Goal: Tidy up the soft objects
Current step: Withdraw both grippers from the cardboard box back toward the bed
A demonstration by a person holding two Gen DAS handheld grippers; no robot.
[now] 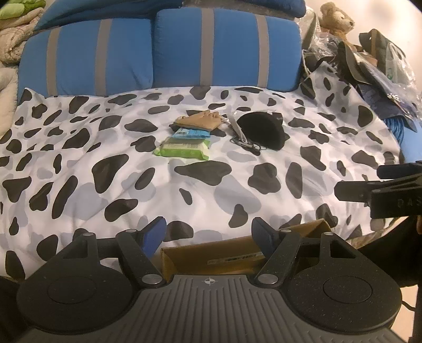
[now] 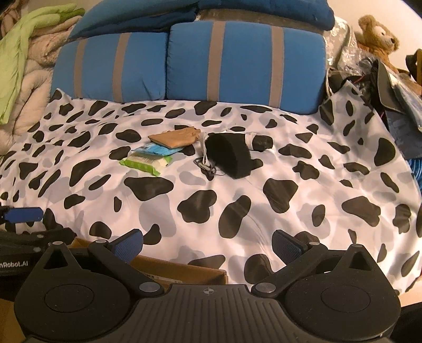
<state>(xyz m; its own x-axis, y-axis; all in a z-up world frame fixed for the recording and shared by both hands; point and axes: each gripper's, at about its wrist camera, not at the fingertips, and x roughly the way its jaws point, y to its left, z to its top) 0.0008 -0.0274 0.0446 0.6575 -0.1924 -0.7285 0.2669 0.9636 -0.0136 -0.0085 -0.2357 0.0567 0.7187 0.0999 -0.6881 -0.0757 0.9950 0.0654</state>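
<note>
On the bed, a small cluster of soft things lies near the middle of the white bedspread with black and grey cow-like patches [image 1: 105,147], a little toward the pillows. The green-and-white soft pack of wipes [image 1: 183,149] lies flat with its long axis running roughly left to right in the left wrist view, slightly slanted. Touching its far edge is a flat light-blue packet [image 1: 191,132], long side the same way, and behind that a folded tan cloth piece [image 1: 201,120] whose bunched end points right. Just to the right, a thin white-and-grey strap with a dark cord [image 1: 238,133] runs from far to near, and beside it sits a fuzzy black rounded pouch [image 1: 259,129], which in the right wrist view stretches from far-left to near-right.

Two blue pillows with grey stripes [image 1: 158,52] close off the far edge of the bed. Piled bags and clothing with a tan teddy bear [image 1: 336,17] crowd the right side; beige and green bedding [image 2: 18,58] lies at the left. Between the cluster and the near edge the bedspread is a broad open stretch. An open brown cardboard box [image 1: 211,258] sits at the near edge.

The left hand-held gripper [image 1: 208,233] hovers above the box, jaws moderately wide with nothing between them. The right hand-held gripper [image 2: 207,244] hangs just beside it, jaws spread wide and likewise holding nothing.
</note>
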